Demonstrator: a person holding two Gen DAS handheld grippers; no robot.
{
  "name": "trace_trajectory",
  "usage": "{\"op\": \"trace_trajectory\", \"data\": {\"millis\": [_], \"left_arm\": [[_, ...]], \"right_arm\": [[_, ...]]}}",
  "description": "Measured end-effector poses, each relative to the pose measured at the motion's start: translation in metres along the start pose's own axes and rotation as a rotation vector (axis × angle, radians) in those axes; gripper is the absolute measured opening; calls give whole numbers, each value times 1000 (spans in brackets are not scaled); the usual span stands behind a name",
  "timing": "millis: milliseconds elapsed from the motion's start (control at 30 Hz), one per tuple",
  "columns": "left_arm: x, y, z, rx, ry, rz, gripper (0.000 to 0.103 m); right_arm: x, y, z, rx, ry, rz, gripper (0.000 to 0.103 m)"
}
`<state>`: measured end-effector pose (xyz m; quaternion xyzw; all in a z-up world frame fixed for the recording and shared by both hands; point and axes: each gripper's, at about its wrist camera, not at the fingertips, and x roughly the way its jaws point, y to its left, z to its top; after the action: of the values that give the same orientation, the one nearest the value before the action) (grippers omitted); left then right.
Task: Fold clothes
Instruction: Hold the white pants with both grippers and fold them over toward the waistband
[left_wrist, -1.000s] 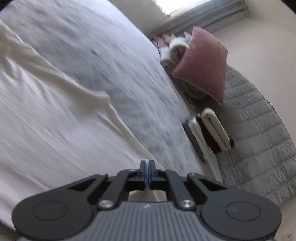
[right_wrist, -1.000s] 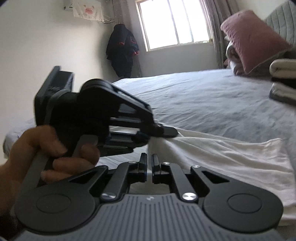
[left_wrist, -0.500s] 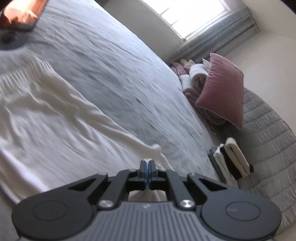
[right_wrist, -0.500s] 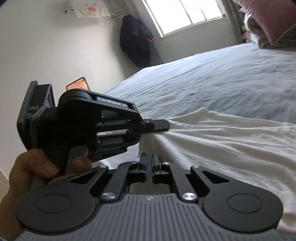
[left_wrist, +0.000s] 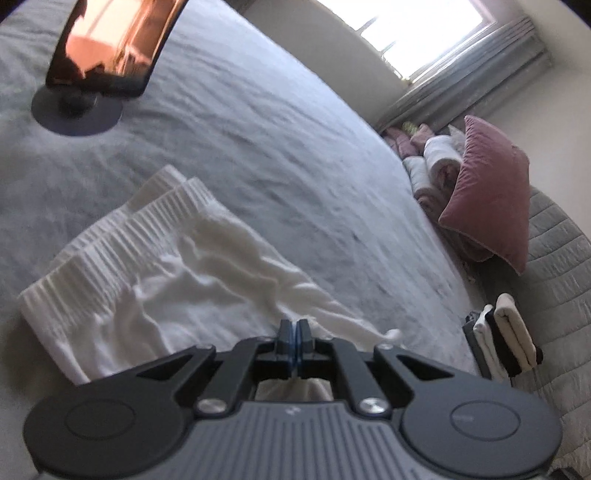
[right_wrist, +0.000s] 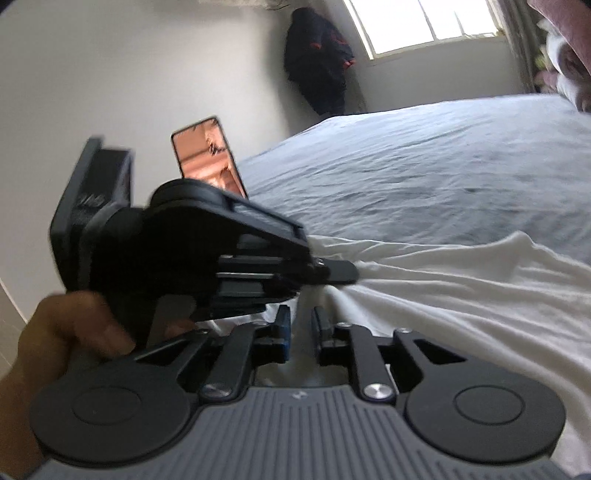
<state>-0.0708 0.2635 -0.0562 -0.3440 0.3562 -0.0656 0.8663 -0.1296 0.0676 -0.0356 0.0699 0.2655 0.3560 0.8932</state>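
A white garment (left_wrist: 184, 280) with a ribbed band (left_wrist: 110, 236) lies rumpled on the grey bed sheet (left_wrist: 295, 147). My left gripper (left_wrist: 294, 328) is shut on a bunched edge of it, and cloth hangs below the jaws. In the right wrist view that left gripper (right_wrist: 332, 273) pinches the garment (right_wrist: 461, 295) from the side, held by a hand (right_wrist: 66, 332). Just beneath it, my right gripper (right_wrist: 301, 325) has its jaws opening. A strand of the white cloth runs loosely between its pads.
A phone on a round stand (left_wrist: 110, 40) stands on the bed at the far left. A pink pillow (left_wrist: 487, 192) and rolled bedding lean by the quilted headboard. A stack of folded clothes (left_wrist: 506, 339) sits near it. A dark jacket (right_wrist: 317, 59) hangs in the corner.
Both grippers swung sideways over the bed, bringing the ribbed band and the phone stand into view. The right jaws have parted from nearly shut. The left stays clamped on the cloth.
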Motion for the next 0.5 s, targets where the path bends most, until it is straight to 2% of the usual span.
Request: {"op": "trace_trajectory", "data": {"millis": [167, 333, 400, 500], "left_arm": [[4, 1, 8, 52, 52, -15, 2], [8, 5, 12, 66, 81, -24, 2], [8, 5, 12, 70, 81, -24, 2], [7, 4, 12, 76, 82, -22, 2]], "right_arm": [[14, 0, 2, -69, 41, -48, 40], [25, 8, -1, -174, 92, -76, 40], [26, 10, -1, -192, 97, -91, 34], [29, 5, 2, -153, 105, -103, 23]]}}
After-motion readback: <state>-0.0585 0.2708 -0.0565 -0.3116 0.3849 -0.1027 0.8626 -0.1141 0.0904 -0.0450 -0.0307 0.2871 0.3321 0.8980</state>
